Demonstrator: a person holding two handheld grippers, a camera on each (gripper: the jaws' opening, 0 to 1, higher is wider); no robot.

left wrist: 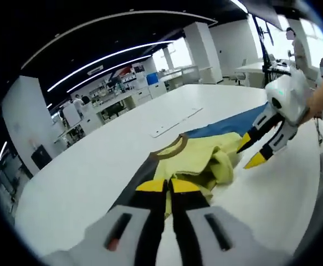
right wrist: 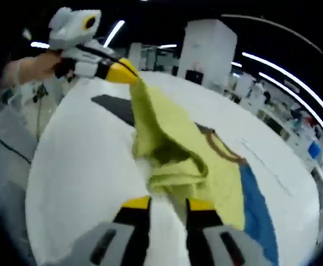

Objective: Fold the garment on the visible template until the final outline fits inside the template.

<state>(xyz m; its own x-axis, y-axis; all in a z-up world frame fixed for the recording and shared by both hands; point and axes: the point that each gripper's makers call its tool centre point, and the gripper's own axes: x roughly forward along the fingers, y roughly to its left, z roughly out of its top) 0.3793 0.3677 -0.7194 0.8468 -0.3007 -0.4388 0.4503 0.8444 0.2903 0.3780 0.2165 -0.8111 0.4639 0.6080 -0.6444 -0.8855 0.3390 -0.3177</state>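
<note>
White table; left tool clamps yellow garment; right tool released, apart.

Right gripper view: motion-blurred throughout; the crumpled yellow fabric garment folds over itself, hiding its lower layers and much of the blue rectangular template, whose far end runs out of the picture. Left gripper view: the yellow-tipped left gripper covers the garment's near edge. Distant figures at the background benches are too small to make out.
</note>
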